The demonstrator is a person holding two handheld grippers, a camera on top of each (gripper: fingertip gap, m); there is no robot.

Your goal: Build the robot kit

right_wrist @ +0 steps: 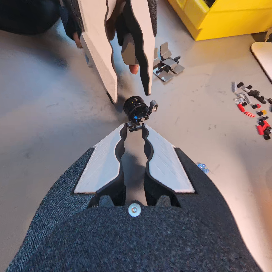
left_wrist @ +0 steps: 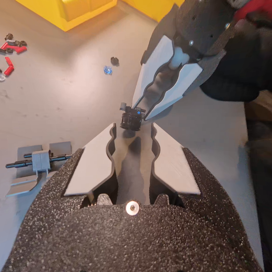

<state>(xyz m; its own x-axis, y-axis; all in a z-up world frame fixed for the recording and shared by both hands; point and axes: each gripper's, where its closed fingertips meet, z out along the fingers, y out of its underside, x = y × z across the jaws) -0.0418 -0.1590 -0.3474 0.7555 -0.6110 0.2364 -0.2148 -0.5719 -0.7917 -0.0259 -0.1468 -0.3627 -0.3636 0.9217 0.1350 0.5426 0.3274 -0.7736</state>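
The right gripper [right_wrist: 134, 126] is pinched on the grey pin end of a small black wheel assembly [right_wrist: 136, 109], holding it above the grey table [right_wrist: 44, 117]; the left gripper [left_wrist: 133, 125], spread wide and empty, sits just beside the wheel, while loose red and black pieces [right_wrist: 253, 108] lie far right, unassembled

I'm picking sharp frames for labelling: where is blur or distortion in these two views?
Left wrist view: right gripper and gloved hand smeared, black wheel assembly fairly crisp. Right wrist view: yellow bin soft, edges bowed by wide-angle lens.
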